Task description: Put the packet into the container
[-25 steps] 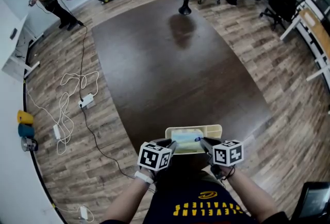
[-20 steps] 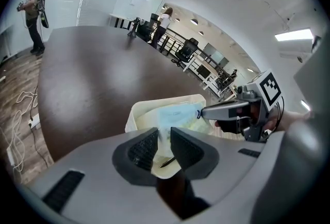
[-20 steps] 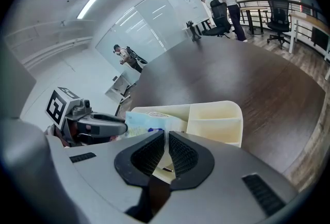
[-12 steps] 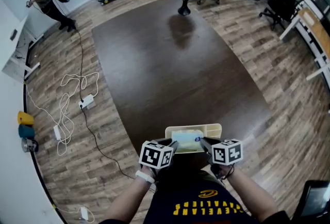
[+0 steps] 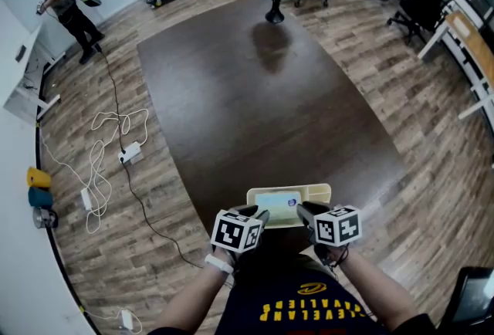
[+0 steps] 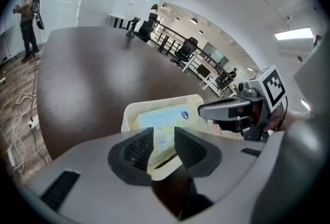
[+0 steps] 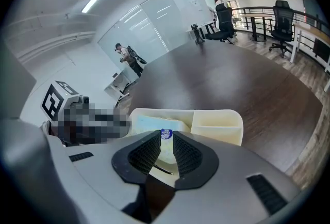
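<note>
Progress looks almost complete. The packet [image 5: 276, 206], pale blue and yellow with a small round blue mark at one corner, lies flat inside the larger compartment of the cream container [image 5: 318, 191]. The container stands at the near edge of the dark table [image 5: 255, 109], close to the person. Its smaller compartment, on the person's right side, is empty.

The left gripper [image 5: 259, 216] is at the near left corner of the container and the right gripper [image 5: 303, 211] is at the near right part. In each gripper view one end of the packet shows in the gap between the jaws. Both pairs of jaws are opening, and the ribbed pads [image 6: 138, 148] stand a little off the packet, so I judge that both tongs have let it go.

What is left, as I judge it, is small: to open the jaws fully and draw both grippers back toward the person without dragging the packet out again. Whether the packet sits fully down on the bottom of the compartment I cannot tell.
</note>
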Demonstrator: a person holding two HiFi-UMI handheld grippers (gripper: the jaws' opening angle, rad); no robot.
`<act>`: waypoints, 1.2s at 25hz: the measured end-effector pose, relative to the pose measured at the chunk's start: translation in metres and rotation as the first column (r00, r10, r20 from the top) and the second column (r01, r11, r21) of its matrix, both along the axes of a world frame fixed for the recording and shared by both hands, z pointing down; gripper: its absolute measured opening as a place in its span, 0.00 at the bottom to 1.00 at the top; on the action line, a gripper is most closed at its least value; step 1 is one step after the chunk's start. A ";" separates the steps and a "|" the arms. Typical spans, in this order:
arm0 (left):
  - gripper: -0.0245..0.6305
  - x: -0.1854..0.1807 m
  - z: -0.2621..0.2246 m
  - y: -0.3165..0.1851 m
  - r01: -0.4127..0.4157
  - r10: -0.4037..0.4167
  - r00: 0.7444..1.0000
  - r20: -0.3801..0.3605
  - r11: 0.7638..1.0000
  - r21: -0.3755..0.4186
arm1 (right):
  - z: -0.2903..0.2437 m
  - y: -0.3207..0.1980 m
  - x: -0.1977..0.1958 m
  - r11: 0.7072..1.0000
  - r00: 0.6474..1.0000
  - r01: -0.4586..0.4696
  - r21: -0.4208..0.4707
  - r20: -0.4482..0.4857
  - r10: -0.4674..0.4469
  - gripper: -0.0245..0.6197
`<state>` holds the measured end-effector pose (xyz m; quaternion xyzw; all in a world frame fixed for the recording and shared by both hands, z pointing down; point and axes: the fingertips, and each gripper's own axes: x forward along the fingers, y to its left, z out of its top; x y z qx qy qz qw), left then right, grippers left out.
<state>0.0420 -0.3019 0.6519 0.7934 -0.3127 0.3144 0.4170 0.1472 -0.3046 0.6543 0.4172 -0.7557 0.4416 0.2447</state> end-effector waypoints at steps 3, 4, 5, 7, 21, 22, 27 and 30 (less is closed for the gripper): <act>0.21 0.001 -0.003 0.000 0.000 0.000 1.000 0.000 1.000 0.002 | -0.003 -0.001 0.000 1.000 1.000 0.005 0.011 -0.002 -0.005 0.13; 0.21 0.001 -0.004 0.000 0.001 -0.001 1.000 -0.001 1.000 0.003 | -0.004 0.000 0.000 1.000 1.000 0.006 0.015 -0.001 -0.006 0.13; 0.21 0.002 -0.004 0.001 0.000 0.000 1.000 -0.003 1.000 0.004 | -0.006 0.000 0.000 1.000 1.000 0.006 0.019 0.003 -0.006 0.13; 0.21 0.002 -0.004 0.003 -0.005 0.005 1.000 -0.004 1.000 0.004 | -0.009 0.000 -0.001 0.999 1.000 0.009 0.031 0.004 -0.009 0.13; 0.21 0.007 -0.063 -0.010 0.112 -0.066 0.980 -0.189 0.964 0.243 | -0.059 -0.007 -0.006 0.977 0.992 -0.045 0.209 0.124 0.019 0.13; 0.21 0.009 -0.068 -0.009 0.113 -0.062 0.978 -0.198 0.960 0.255 | -0.065 -0.008 -0.006 0.972 0.991 -0.044 0.230 0.131 0.014 0.13; 0.19 0.027 -0.092 0.003 0.088 -0.010 0.973 -0.229 0.939 0.332 | -0.093 -0.004 -0.010 0.945 0.991 -0.017 0.326 0.133 -0.029 0.13; 0.04 0.035 -0.108 0.009 0.071 0.026 0.970 -0.242 0.920 0.384 | -0.112 -0.002 -0.014 0.929 0.988 -0.003 0.369 0.147 -0.055 0.09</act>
